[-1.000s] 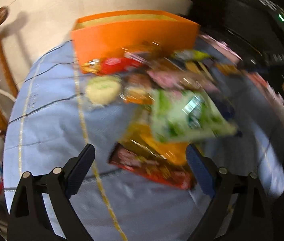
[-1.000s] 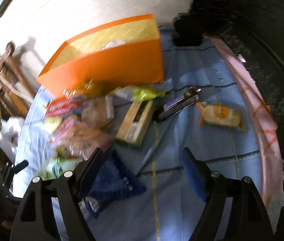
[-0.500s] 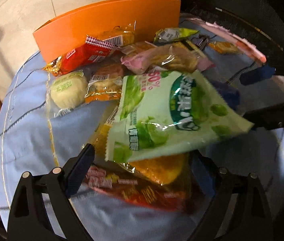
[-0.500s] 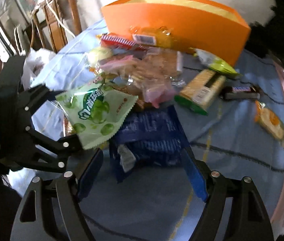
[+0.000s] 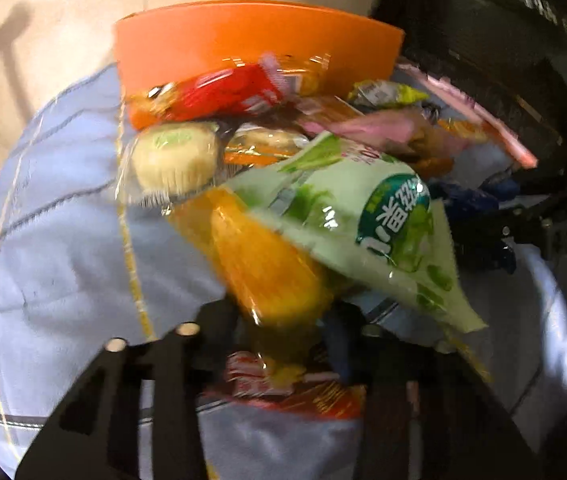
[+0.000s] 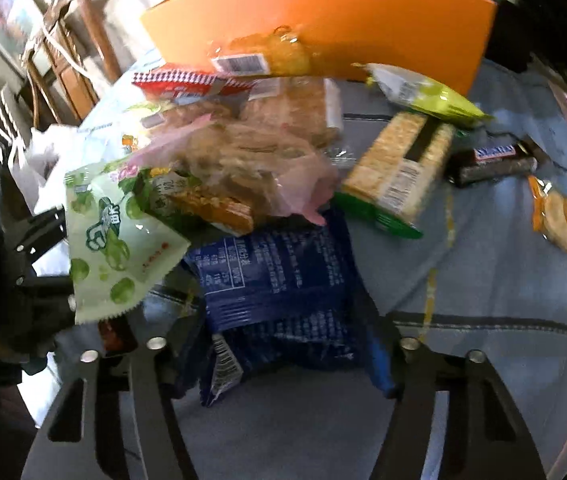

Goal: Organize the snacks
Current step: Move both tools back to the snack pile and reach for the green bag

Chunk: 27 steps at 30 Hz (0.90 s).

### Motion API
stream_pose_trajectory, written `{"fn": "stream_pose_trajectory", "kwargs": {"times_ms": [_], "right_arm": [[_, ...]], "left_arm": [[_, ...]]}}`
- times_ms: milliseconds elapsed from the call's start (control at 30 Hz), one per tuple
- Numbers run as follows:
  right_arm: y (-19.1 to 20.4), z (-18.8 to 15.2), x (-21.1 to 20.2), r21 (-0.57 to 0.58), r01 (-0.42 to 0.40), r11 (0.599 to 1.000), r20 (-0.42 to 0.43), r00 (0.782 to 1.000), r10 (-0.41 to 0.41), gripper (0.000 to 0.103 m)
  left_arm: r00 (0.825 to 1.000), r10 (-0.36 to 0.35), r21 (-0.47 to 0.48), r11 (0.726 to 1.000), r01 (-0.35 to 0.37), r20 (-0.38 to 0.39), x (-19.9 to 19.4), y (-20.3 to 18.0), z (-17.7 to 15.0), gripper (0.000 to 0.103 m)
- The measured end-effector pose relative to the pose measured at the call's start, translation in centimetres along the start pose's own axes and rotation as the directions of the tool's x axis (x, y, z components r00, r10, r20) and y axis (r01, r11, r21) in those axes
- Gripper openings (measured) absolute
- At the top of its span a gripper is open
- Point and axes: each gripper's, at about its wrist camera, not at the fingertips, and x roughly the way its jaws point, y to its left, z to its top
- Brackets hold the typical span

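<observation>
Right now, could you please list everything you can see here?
Box: one, orange, at back.
Pea bag: one, green, atop pile.
Blue packet: one, blue, between right gripper's jaws.
Orange packet: one, orange-yellow, in left gripper.
Cracker pack: one, beige-green, right of pile.
Chocolate bar: one, brown, beside crackers.
Red packet: one, red, against box.
Round cake: one, pale, beside red packet.
Tablecloth: one, blue, underneath.
Left gripper: one, black, jaws just closed on orange packet.
Right gripper: one, black, closing around blue packet, contact unclear.
</observation>
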Motion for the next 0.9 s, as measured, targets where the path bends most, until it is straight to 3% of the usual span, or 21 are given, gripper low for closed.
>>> {"fn": "stream_pose_trajectory", "kwargs": {"times_ms": [267, 467, 500, 533, 567, 633, 700, 833, 900], "right_arm": [[-0.6, -1.6, -2.6, 0.026, -0.035, 0.999, 0.041, 0.999, 0.034, 0.055], [0.0, -1.6, -2.1, 0.024, -0.02, 1.0, 0.03, 0.999, 0.019, 0.055], [0.2, -1.7, -2.0, 0.019, -0.018, 1.0, 0.028, 0.999, 0.018, 0.055], [0.5, -1.6, -1.8, 0.017, -0.018, 1.0, 0.027, 0.999, 0.017, 0.055], [0.7, -1.6, -1.9, 0.012, -0.017, 1.0, 0.025, 1.0, 0.017, 0.055], [0.7, -1.8, -2.1, 0.006, -0.018, 1.0, 0.026, 1.0, 0.018, 0.055], [0.8, -1.6, -2.2, 0.007, -0.016, 1.0, 0.03, 0.999, 0.016, 0.055], [0.7, -1.7, -2.4, 0.008, -0.012, 1.0, 0.033, 0.999, 0.012, 0.053], [0.7, -1.8, -2.4, 0.009, -0.01, 1.0, 0.032, 0.999, 0.01, 0.052]], "left_arm": [[0.997, -0.02, -0.041, 0.999, 0.023, 0.078, -3.9, 0.6, -0.9, 0.024], [0.997, 0.052, -0.016, 0.999, -0.051, 0.05, -3.7, 0.7, -0.6, 0.025], [0.997, 0.056, -0.014, 0.998, -0.056, 0.057, -3.7, 0.5, -0.4, 0.027], [0.996, 0.059, -0.017, 0.998, -0.059, 0.061, -3.9, 0.5, -0.4, 0.039], [0.996, 0.053, -0.026, 0.998, -0.051, 0.065, -3.7, 0.3, 0.0, 0.058], [0.996, 0.055, -0.069, 0.996, -0.05, 0.073, -3.9, 0.3, 0.2, 0.082], [0.995, 0.049, -0.116, 0.992, -0.04, 0.082, -3.7, 0.4, 0.6, 0.084], [0.993, 0.098, -0.193, 0.978, -0.085, 0.063, -2.9, 1.6, 1.5, 0.085], [0.994, 0.112, -0.26, 0.96, -0.103, 0.018, -1.9, 2.8, 1.8, 0.085]]}}
